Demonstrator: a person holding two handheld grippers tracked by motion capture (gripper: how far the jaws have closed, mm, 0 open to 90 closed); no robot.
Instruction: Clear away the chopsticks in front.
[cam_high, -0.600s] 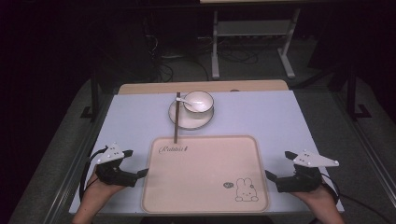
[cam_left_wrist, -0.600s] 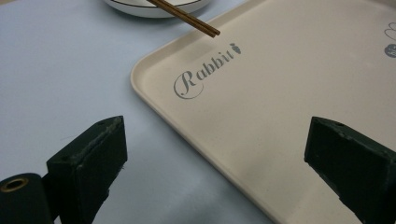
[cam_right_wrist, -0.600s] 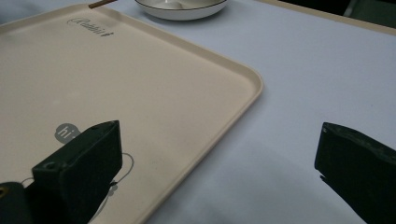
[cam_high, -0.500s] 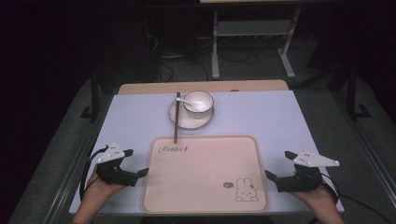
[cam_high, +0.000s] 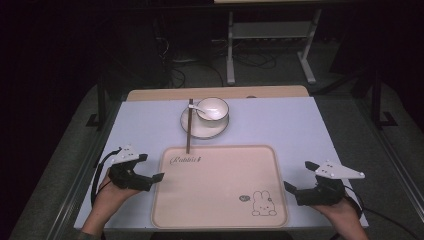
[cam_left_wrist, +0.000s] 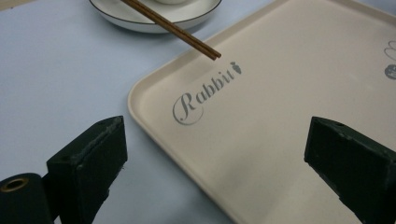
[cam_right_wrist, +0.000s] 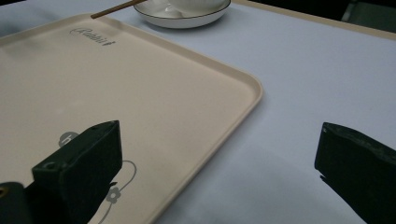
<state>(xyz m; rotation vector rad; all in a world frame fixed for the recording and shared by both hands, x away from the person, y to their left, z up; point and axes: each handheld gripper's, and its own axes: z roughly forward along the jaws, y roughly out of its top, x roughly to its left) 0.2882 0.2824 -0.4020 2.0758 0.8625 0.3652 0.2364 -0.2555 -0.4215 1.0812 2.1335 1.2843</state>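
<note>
High view: parted-jaw grippers (cam_high: 150, 167) (cam_high: 297, 176) flanking beige tray (cam_high: 215, 200).

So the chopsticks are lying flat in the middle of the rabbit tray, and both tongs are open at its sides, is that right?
Not quite. The chopsticks lean on the plate beyond the tray, only their tips reaching its far edge by the Rabbit lettering, as the high view shows. The left tongs and right tongs are indeed open at its sides.

The high view looked forward and down over the whole table (cam_high: 125, 125). Each gripper view sat low and close (opposite sides), sharing the beige tray (cam_left_wrist: 289, 84) (cam_right_wrist: 116, 84) (cam_high: 220, 220).
</note>
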